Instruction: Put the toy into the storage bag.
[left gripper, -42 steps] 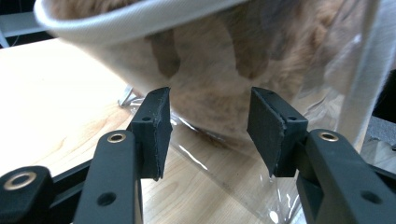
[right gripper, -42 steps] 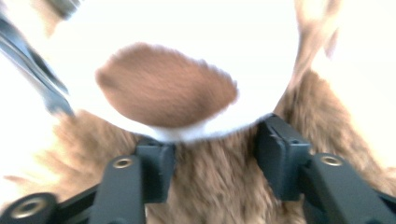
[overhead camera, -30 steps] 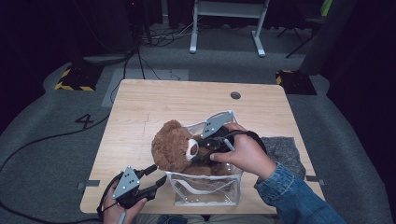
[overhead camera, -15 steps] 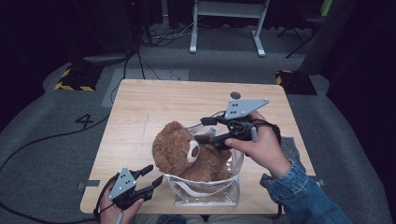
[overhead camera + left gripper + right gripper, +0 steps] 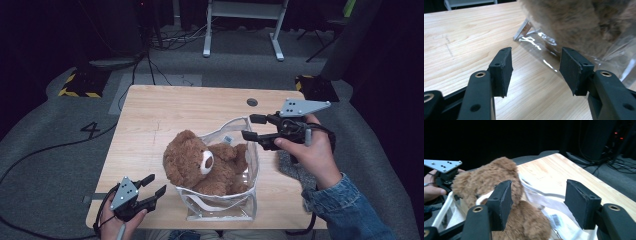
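Right claw hangs wide open and empty just beyond the clear bag's far rim, the left claw, jaws just widened, empty beside its near corner; the teddy bear inside looks light, soft and squashy, best pinched by a limb.

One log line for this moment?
teddy bear: in clear bag | left hand-held gripper: open, empty | right hand-held gripper: open, empty

- A dark numeral "4" is marked on the grey floor, just off the counter's left edge.
- A small label on the clear bag carries print too small to read.
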### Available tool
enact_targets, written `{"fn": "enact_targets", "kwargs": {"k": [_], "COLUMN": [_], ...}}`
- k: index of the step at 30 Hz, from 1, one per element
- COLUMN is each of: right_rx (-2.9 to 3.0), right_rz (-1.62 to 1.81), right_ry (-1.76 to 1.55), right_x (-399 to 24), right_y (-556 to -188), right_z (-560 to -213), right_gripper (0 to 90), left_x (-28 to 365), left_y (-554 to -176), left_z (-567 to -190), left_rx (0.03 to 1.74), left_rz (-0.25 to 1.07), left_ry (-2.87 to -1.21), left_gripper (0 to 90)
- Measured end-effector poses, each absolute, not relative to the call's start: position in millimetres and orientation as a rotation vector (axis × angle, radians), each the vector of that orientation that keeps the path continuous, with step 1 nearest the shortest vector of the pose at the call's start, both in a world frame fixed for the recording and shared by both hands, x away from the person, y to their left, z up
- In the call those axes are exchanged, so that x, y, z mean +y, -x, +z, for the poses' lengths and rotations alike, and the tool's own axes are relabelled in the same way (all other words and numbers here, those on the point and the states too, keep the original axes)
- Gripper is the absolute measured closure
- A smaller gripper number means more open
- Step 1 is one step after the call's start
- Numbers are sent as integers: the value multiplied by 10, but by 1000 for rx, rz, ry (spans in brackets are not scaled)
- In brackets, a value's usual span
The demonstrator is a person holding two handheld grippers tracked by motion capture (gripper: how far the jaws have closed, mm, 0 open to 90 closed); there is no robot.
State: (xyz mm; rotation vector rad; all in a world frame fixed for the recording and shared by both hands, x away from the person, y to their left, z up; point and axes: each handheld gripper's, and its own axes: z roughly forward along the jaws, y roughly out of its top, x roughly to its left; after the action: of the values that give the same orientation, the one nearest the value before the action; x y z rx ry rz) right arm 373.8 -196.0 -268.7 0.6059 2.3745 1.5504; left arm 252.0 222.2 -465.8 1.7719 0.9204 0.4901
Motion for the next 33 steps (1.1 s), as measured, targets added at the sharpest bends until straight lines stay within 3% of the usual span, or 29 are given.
{"fn": "enact_targets", "kwargs": {"k": [18, 33], "right_rx": [2302, 2233], "right_rz": [1521, 1495], "right_ry": [-754, -913], "right_x": [-2551, -3076], "right_y": [-3667, -3570], "right_z": [-2869, -3278], "right_gripper": [368, 368], "left_x": [2364, 2418], "left_y": [-2544, -2605], "left_z": [-4748, -4871], "left_rx": [1013, 1053], "left_rz": [508, 493], "left_ry": [-1802, -1833], "left_gripper": [426, 420]}}
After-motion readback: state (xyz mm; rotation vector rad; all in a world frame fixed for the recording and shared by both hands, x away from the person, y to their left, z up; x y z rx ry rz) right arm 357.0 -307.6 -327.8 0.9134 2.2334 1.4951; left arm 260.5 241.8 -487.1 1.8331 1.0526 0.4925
